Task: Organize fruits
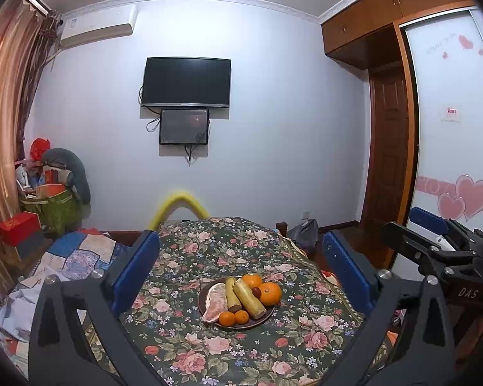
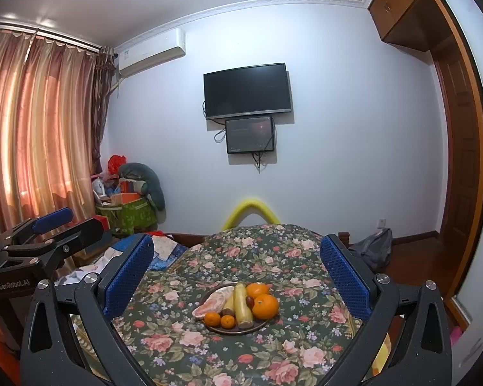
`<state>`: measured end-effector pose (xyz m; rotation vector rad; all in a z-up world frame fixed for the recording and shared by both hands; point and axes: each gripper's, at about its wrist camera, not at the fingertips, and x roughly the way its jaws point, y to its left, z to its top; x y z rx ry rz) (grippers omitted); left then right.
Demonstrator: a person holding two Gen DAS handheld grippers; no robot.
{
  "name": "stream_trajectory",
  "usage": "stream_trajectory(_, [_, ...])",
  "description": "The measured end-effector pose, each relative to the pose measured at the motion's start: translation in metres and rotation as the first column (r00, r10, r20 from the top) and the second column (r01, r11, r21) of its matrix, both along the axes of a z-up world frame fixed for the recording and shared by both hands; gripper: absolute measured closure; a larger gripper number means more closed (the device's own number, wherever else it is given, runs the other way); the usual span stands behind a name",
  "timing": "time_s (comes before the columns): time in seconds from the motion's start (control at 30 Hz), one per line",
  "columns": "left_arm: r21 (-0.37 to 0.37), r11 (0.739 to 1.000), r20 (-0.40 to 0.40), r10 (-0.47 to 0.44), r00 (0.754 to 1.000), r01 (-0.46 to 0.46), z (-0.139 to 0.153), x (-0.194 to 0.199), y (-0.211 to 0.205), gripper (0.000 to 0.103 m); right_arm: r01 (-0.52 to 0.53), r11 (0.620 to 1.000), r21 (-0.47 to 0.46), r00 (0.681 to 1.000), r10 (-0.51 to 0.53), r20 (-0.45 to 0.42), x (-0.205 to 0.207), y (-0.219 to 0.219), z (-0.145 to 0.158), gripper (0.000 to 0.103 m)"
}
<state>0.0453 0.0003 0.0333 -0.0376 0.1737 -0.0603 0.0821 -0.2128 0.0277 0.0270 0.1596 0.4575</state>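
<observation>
Hovering apart, both tongs released, fruit plate lying ahead between their fingers

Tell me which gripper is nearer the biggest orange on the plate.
Right, narrowly: the right gripper hovers open short of the plate, the orange on its side; the left gripper hovers alongside, slightly farther off.

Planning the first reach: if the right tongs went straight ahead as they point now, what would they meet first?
Probably the plate of fruit on the floral quilt, nearest the yellow stalks; the right tongs are open, depth unclear.
</observation>
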Motion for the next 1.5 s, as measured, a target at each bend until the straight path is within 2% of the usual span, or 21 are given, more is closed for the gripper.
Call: stream_trajectory(1.5, [0.002,0.999,-0.021,-0.037,0.999,0.037,0.002,-0.0001,-0.0018,0.0,0.007,1.0,0.0,1.0,-0.007,0.0,-0.0034,-0.002,0.004,0.0])
